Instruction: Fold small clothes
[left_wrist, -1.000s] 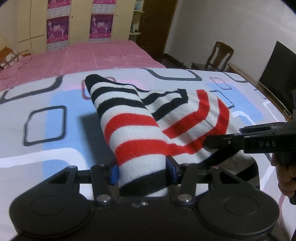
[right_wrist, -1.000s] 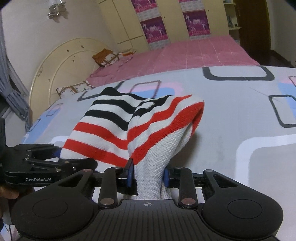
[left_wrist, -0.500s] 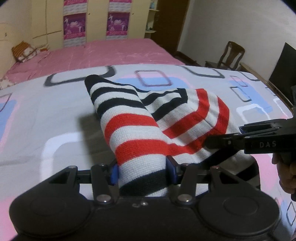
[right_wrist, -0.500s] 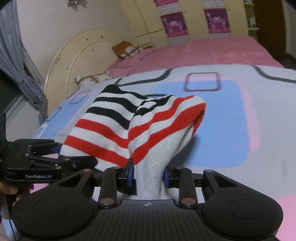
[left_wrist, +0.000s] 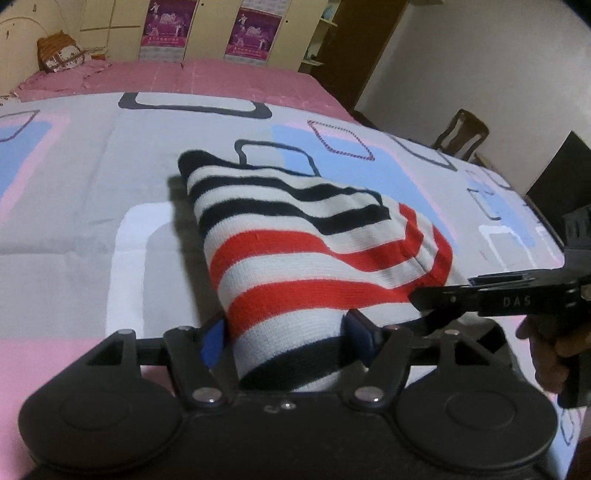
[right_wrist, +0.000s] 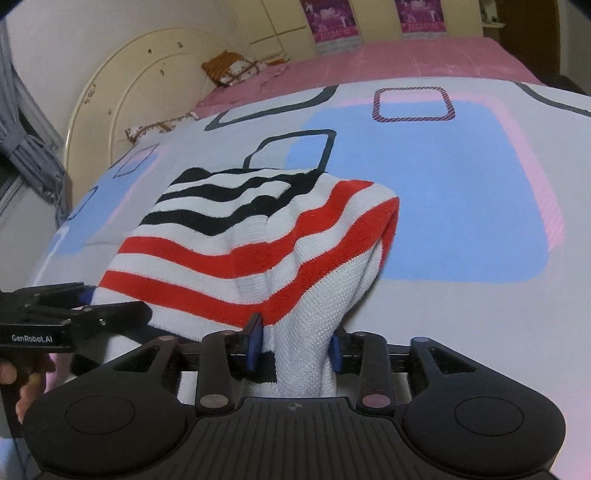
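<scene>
A small knitted garment with red, black and white stripes (left_wrist: 295, 243) is folded over and held up above the patterned bedspread (left_wrist: 74, 206). My left gripper (left_wrist: 286, 332) is shut on its near left edge. My right gripper (right_wrist: 295, 343) is shut on its near right edge; the garment (right_wrist: 243, 240) drapes forward from both, its far end low over the bedspread. The right gripper also shows at the right of the left wrist view (left_wrist: 491, 301), and the left gripper at the left of the right wrist view (right_wrist: 74, 317).
The bedspread (right_wrist: 443, 206) lies on a bed with a pink sheet (left_wrist: 184, 77) beyond it. A cream headboard (right_wrist: 122, 96) and a brown pillow (right_wrist: 229, 66) are at the far left. A wooden chair (left_wrist: 461, 133) and a dark screen (left_wrist: 561, 181) stand at the right.
Both grippers have carried the garment forward and lower over the bedspread, still holding it. The garment now hangs flatter, its far end nearer the bedspread.
</scene>
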